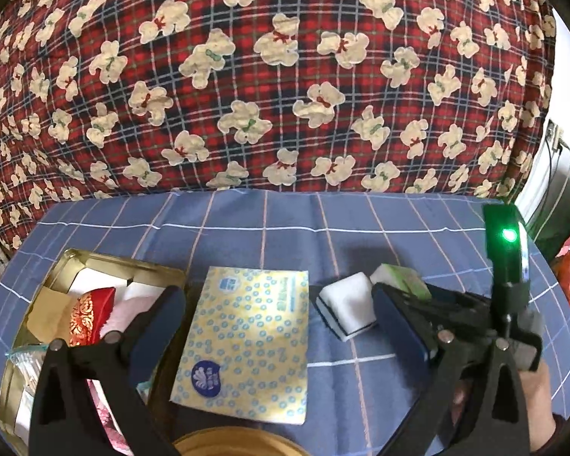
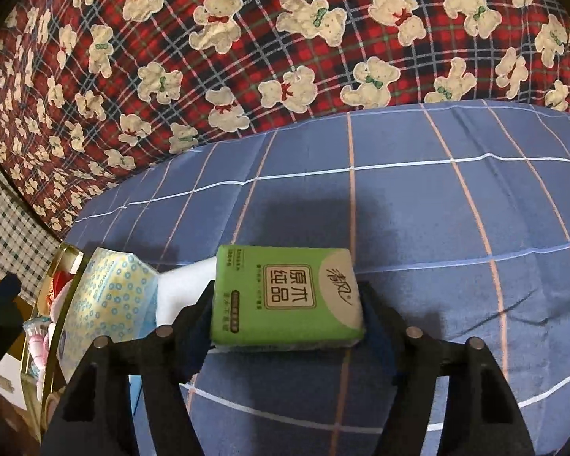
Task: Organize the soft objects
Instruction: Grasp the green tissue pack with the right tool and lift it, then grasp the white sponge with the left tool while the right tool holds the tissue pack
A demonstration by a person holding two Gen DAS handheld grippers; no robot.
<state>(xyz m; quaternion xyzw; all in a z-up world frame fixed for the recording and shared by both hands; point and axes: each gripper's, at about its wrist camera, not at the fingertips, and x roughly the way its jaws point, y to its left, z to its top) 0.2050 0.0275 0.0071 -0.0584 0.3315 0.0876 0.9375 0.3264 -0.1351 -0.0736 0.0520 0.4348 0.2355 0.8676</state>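
Right tool (image 2: pixel 287 317) straddles the green tissue pack (image 2: pixel 285 298), jaws apart; left tool (image 1: pixel 281 326) gapes. Next: clamp, carry to tin (image 1: pixel 68 256) left of it.

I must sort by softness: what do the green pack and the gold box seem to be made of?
Green pack: thin glossy plastic film over something soft, probably tissues; its corners are rounded and its seams crimped. Gold box: probably metal tin; its rim is thin, rigid and shiny.
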